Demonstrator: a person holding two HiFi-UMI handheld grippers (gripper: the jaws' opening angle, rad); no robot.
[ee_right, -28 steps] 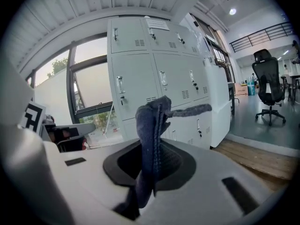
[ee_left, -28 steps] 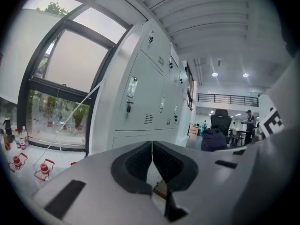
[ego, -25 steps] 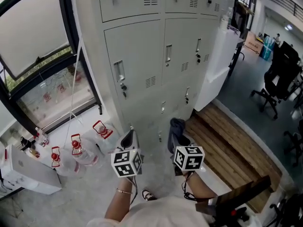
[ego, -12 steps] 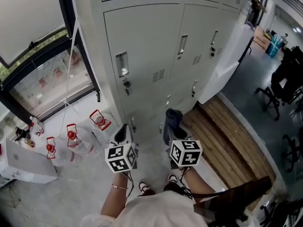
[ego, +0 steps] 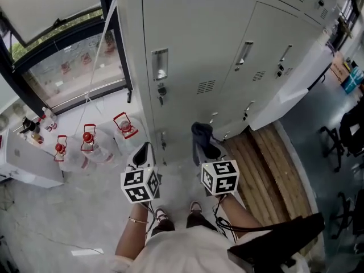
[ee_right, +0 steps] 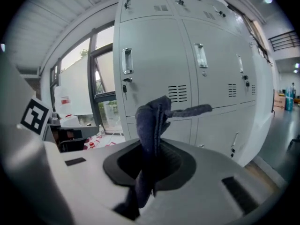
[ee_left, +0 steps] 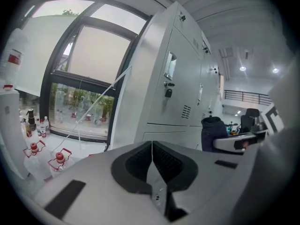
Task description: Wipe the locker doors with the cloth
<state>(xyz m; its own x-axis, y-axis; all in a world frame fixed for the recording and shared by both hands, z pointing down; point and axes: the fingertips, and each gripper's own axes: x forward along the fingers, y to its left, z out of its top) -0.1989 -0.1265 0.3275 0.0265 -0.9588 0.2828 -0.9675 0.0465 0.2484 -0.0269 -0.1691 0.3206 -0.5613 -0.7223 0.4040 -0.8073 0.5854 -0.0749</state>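
Observation:
Pale grey locker doors (ego: 193, 56) stand ahead of me, each with a metal handle and a vent; they also fill the right gripper view (ee_right: 159, 64) and show at an angle in the left gripper view (ee_left: 176, 97). My right gripper (ego: 203, 147) is shut on a dark blue cloth (ego: 200, 134), which sticks up from its jaws (ee_right: 152, 125), short of the lockers. My left gripper (ego: 143, 153) is shut with nothing in it, its jaws pressed together (ee_left: 152, 161), and it is held beside the right one at the same height.
A window with a dark frame (ego: 62, 44) lies left of the lockers. Several clear bottles with red caps (ego: 91, 147) stand on the floor below it. A wooden bench (ego: 267, 169) runs along the right. An office chair (ego: 347, 135) stands further right.
The view has tilted and closed in on the lower lockers. Both grippers have kept their places beside each other, and the cloth stays in the right one.

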